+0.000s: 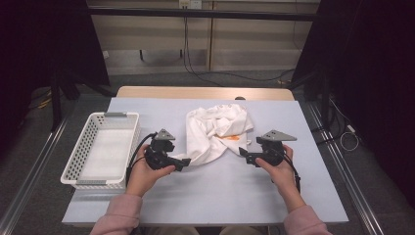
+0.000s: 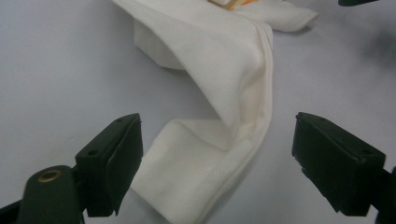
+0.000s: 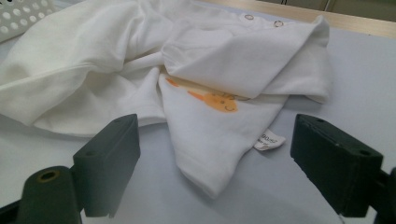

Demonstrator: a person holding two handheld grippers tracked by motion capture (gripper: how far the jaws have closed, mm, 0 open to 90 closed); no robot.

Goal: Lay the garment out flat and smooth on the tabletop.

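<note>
Both grippers open, nothing held yet

White garment (image 1: 215,133) lies crumpled mid-table, its sleeve end trailing between the left gripper (image 2: 217,163) jaws; the right gripper (image 3: 215,163) faces a hem corner, left being nearer.

Small white tag (image 3: 269,140) sewn to the edge of the white shirt (image 3: 219,154), seen in the right gripper view. Dark printed digits on the tag, looking like "9052", a bit blurry, so not sure of every digit. More tiny print under the digits, too small to read. Orange cartoon picture (image 3: 215,100) on the shirt front, with a little smile but no letters. No words or numbers to read on the white basket (image 1: 78,155), on the table cover (image 1: 303,127), or in the left gripper view.
</note>
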